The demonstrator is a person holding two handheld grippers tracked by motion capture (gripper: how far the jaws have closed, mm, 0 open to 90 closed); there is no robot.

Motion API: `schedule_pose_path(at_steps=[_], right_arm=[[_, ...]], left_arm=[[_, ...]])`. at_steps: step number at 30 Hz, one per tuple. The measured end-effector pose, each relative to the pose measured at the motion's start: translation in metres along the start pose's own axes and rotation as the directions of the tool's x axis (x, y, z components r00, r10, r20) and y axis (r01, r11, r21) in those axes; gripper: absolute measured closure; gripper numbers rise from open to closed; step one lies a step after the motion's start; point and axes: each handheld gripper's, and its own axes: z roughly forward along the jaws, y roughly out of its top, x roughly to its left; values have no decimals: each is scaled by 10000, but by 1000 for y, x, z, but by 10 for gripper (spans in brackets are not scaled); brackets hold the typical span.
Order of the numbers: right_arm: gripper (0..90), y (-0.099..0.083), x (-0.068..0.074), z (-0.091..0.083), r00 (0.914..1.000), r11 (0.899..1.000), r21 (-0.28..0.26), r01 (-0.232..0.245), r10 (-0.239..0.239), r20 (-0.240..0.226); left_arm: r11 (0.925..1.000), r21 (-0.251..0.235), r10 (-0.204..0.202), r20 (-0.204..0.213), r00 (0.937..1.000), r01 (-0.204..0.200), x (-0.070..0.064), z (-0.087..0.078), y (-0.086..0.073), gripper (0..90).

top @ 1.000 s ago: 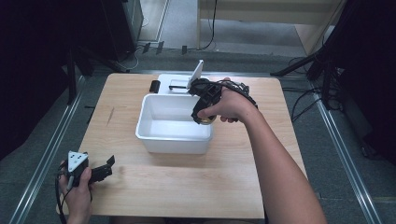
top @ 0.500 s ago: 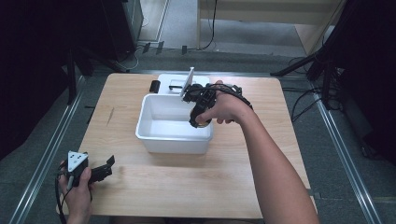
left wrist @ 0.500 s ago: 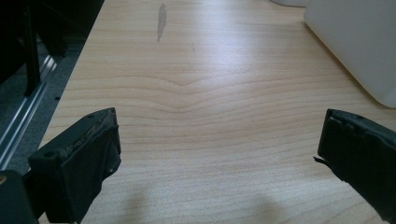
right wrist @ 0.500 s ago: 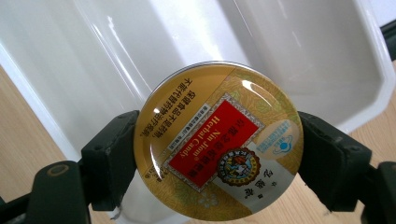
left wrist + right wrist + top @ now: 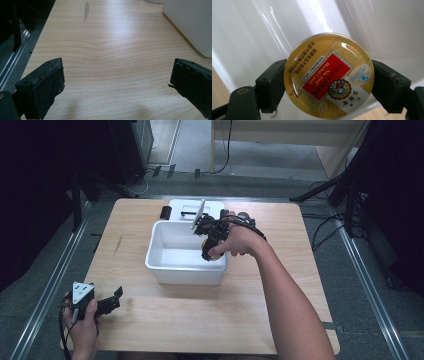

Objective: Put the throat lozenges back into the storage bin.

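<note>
The white tub point(image 5: 387, 30) lies behind the jaws. Between them, the right gripper point(image 5: 329, 82) clamps a round gold tin point(image 5: 329, 77), lid facing the camera, its red "Nin Jiom Herbal Candy" label running diagonally. The left gripper point(image 5: 117, 82) gapes wide over bare table point(image 5: 112, 50).

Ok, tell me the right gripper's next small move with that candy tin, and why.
Probably lower it a little into the white tub and only then open. The right gripper has its fingers clamped on the round herbal candy tin, held over the tub's near right corner in the high view, so releasing now would drop it.
</note>
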Motion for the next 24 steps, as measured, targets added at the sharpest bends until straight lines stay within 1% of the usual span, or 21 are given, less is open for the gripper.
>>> schedule_pose_path(at_steps=[6, 14, 15, 20, 22, 24], right_arm=[[204, -3, -1, 9, 10000, 10000, -2, -10, 10, -87], [204, -2, 0, 21, 9999, 9998, 165, 132, -132, -23], [204, -2, 0, 22, 10000, 9997, 216, 98, -98, -2], [203, 0, 1, 28, 9998, 9989, 414, 214, -215, 33], [201, 1, 2, 30, 9998, 9985, 552, 65, -76, 186], [201, 2, 2, 33, 9996, 9978, 655, 71, -88, 254]], left_arm=[[10000, 0, 0, 1, 10000, 0, 0, 0, 0, 0], [10000, -3, -16, -8, 10000, 16, 0, 0, 0, 0], [10000, 0, -18, -1, 10000, 18, 0, 0, 0, 0], [10000, 2, -26, 2, 10000, 26, 0, 0, 0, 0], [10000, 2, -38, 3, 10000, 38, 0, 0, 0, 0], [10000, 1, -18, -4, 10000, 18, 0, 0, 0, 0]])
